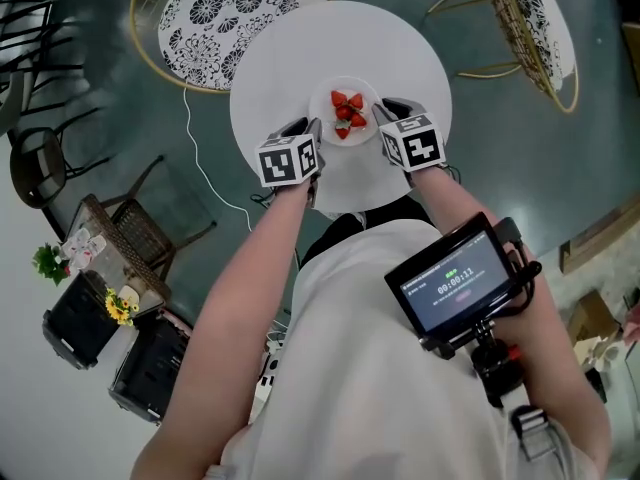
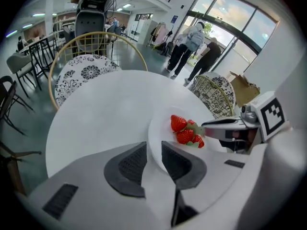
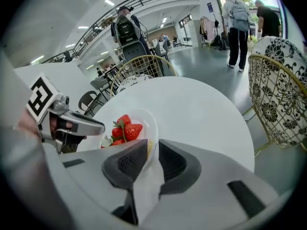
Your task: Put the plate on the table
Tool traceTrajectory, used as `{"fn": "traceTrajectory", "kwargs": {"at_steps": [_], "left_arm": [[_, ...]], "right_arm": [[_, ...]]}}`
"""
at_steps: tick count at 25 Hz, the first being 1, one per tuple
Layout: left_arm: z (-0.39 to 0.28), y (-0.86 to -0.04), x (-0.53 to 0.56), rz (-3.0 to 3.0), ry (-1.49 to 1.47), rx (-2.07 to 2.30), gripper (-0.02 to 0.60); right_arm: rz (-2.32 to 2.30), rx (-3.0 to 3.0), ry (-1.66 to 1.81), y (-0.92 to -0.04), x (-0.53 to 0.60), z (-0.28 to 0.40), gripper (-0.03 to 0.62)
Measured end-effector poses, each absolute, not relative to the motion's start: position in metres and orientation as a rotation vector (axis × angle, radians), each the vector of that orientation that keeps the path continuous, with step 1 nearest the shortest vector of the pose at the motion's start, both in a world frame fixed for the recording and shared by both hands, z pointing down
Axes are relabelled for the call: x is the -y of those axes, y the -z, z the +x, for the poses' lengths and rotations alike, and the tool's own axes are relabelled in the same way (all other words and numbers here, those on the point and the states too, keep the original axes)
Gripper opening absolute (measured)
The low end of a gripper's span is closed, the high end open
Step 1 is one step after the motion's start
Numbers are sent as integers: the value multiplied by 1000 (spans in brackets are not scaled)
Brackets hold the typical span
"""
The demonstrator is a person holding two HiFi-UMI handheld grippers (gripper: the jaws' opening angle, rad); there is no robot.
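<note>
A small white plate (image 1: 327,96) with several strawberries (image 1: 348,114) is over the near part of a round white table (image 1: 300,48). Whether it touches the tabletop I cannot tell. My left gripper (image 1: 314,130) is shut on the plate's left rim, and my right gripper (image 1: 383,115) is shut on its right rim. In the left gripper view the jaws (image 2: 154,159) pinch the plate's edge (image 2: 158,128), with the strawberries (image 2: 184,131) and the right gripper (image 2: 225,128) beyond. In the right gripper view the jaws (image 3: 152,159) clamp the rim (image 3: 149,126) beside the strawberries (image 3: 125,128).
A wire chair with a patterned cushion (image 1: 225,8) stands behind the table, and another (image 1: 540,18) at the far right. A wicker chair (image 1: 130,233) and a white cable (image 1: 200,158) are on the floor to the left. People (image 2: 192,47) walk in the background.
</note>
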State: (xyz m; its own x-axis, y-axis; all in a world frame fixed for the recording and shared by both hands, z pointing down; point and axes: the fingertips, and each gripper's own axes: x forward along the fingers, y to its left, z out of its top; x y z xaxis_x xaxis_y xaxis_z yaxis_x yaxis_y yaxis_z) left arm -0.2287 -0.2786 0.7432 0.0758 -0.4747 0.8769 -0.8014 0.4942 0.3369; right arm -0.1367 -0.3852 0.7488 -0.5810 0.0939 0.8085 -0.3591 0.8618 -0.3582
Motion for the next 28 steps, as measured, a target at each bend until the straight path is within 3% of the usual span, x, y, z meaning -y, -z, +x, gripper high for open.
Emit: {"fn": "traceTrajectory", "kwargs": {"at_steps": [9,17,19,21,28], "left_arm": [[-227,-700,272,1245,-391,1688,75],[-180,-652,239,1392,-304,1692,72],[-172,-640,228,1419,-283,1700,27],[-172,-637,225,1427,-267,1708,20],[-168,-627,197,1436,-170,1748,6]], "right_arm": [[256,2174,-679,-721,387,-117,54],[224,2239,-659,-679,340,-78,51],[230,2252,-670,-668,329,-69,49],[229,2266,-682,-664,329,-70,11],[142,2323,-718,-642,310,-69,5]]}}
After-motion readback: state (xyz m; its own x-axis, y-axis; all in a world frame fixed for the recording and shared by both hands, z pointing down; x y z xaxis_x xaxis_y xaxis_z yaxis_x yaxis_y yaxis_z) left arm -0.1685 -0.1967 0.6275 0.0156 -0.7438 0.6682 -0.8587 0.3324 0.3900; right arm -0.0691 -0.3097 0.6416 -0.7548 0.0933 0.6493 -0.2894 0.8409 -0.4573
